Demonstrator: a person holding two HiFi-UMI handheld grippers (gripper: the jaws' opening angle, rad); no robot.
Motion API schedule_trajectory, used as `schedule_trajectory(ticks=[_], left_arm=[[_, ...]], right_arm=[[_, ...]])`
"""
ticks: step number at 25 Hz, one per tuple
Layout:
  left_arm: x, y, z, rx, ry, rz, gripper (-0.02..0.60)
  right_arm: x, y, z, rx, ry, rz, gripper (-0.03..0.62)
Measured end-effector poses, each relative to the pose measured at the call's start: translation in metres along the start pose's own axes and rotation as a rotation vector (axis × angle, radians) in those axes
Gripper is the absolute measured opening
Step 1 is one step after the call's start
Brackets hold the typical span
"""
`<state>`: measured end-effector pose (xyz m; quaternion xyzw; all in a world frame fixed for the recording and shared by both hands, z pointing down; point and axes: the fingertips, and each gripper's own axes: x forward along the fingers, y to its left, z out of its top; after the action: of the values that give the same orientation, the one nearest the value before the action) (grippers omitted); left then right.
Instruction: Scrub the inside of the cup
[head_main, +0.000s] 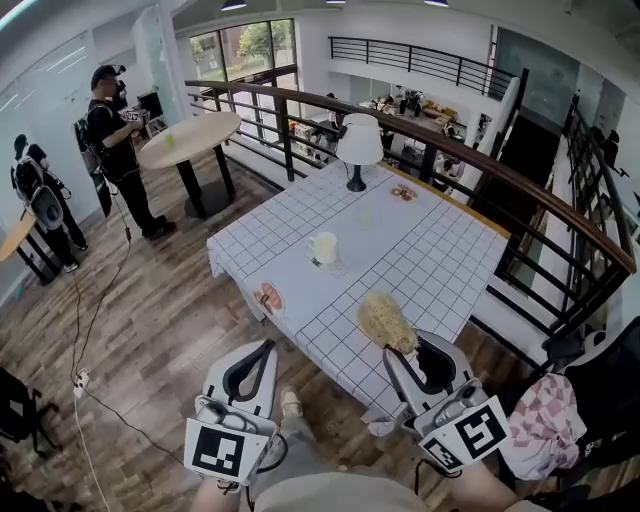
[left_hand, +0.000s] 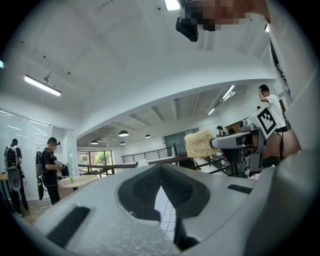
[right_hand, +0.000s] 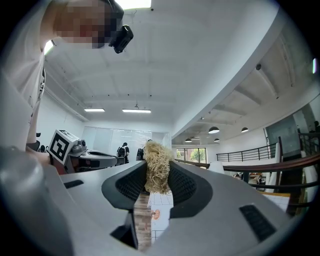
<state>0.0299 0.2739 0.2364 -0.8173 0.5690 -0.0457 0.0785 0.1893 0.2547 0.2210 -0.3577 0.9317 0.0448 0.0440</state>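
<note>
A white cup (head_main: 323, 247) stands upright near the middle of the checked tablecloth (head_main: 440, 260). My right gripper (head_main: 402, 349) hangs over the table's near edge, shut on a straw-coloured fibre scrubber (head_main: 384, 320) that sticks out past its tips; the same scrubber (right_hand: 157, 168) fills the gap between the jaws in the right gripper view. My left gripper (head_main: 266, 348) is held low in front of the table, shut with nothing in it; its jaw tips (left_hand: 161, 169) meet. From the left gripper view the scrubber (left_hand: 201, 144) shows at the right. Both grippers are well short of the cup.
A white table lamp (head_main: 359, 148) stands at the table's far side, with small items (head_main: 404, 192) beside it. A small orange-patterned dish (head_main: 268, 297) lies near the table's left edge. A railing (head_main: 420, 135) runs behind. Two people (head_main: 118, 140) stand by a round table (head_main: 190, 138) at the left.
</note>
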Motion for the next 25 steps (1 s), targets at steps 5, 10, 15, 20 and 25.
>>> schedule_trajectory(ticks=[5, 10, 15, 20, 25], left_arm=[[0.02, 0.015, -0.012, -0.006, -0.009, -0.012, 0.014], [0.047, 0.041, -0.029, -0.025, -0.013, -0.018, 0.014], [0.082, 0.074, -0.044, -0.039, 0.0, -0.045, 0.014], [0.121, 0.117, -0.05, -0.05, 0.01, -0.062, 0.014], [0.164, 0.162, -0.052, -0.059, 0.009, -0.109, 0.014]], right_arm=[[0.019, -0.011, -0.01, -0.008, -0.002, -0.025, 0.132], [0.052, -0.025, -0.027, -0.015, 0.02, -0.044, 0.132], [0.094, -0.041, -0.041, -0.006, 0.045, -0.06, 0.132], [0.145, -0.059, -0.043, -0.004, 0.059, -0.089, 0.132], [0.2, -0.076, -0.046, -0.002, 0.08, -0.13, 0.132]])
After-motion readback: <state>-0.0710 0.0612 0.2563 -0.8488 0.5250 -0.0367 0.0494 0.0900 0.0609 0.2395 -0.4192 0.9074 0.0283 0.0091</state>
